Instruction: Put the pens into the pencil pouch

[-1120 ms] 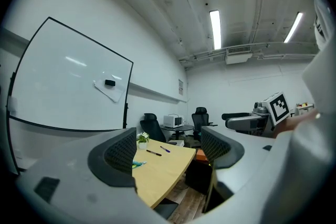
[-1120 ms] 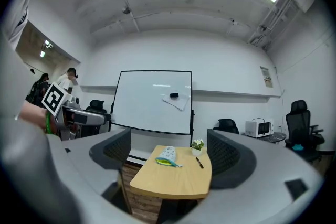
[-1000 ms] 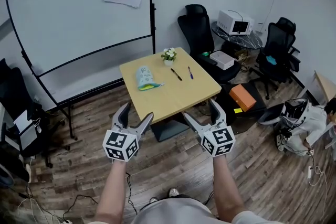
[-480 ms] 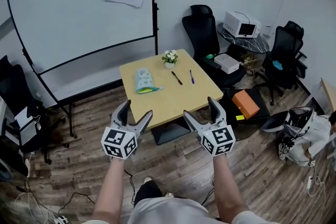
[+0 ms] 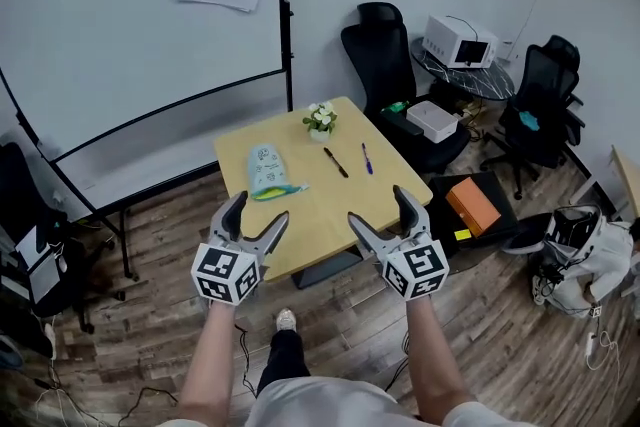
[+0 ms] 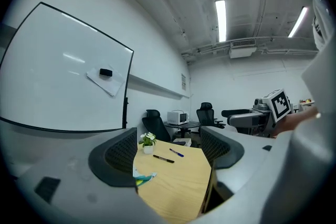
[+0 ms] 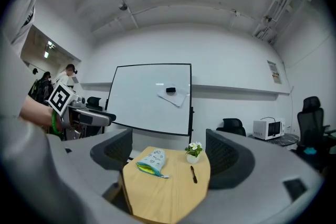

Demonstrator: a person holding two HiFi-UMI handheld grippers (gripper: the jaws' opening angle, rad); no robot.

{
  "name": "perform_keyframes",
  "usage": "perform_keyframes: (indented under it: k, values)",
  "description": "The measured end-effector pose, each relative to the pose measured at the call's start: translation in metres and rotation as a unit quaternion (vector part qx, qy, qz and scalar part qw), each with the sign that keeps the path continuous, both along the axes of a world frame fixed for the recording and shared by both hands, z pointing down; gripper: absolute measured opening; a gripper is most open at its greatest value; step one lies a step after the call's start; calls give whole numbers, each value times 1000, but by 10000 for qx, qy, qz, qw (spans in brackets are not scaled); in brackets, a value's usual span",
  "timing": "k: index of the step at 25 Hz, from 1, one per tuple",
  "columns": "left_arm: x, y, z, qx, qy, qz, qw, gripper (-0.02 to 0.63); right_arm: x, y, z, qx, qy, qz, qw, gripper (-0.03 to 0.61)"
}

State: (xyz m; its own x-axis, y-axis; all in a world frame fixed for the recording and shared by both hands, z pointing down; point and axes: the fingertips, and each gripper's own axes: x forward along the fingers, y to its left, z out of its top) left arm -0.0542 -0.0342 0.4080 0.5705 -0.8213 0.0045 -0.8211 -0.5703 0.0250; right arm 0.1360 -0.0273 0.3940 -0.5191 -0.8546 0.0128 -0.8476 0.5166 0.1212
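Wooden desk [image 5: 330,200]: pouch [image 5: 264,170] near its left edge, black pen [image 5: 335,162] and blue pen [image 5: 366,158] toward the far corner. I hold the left gripper [image 5: 260,211] and right gripper [image 5: 376,207] over the near edge, fingers wide, empty.

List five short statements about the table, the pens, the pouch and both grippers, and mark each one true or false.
1. The black pen and the blue pen lie on the table, outside the pencil pouch. True.
2. The left gripper is shut on the black pen. False: its jaws stand apart and hold nothing, and the pen lies on the table.
3. In the head view, the pencil pouch lies left of both pens. True.
4. The flower pot stands on the floor. False: it stands on the table, near its far edge.
5. The right gripper is open and holds nothing. True.
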Motion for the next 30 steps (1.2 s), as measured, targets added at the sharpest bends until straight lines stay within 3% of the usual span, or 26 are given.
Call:
perform_keyframes:
  k: [14, 23, 30]
  values:
    - [-36, -162, 2, -92, 16, 529, 9986, 348, -37, -144, 9, -229, 84, 567, 9981, 420]
    - [-41, -206, 9, -146, -90, 767, 9969, 348, -49, -188, 2, -241, 147, 679, 9973, 408]
    - [-38, -225, 13, -179, -181, 669, 9974, 348, -44, -210, 9, -315, 113, 568, 9978, 406]
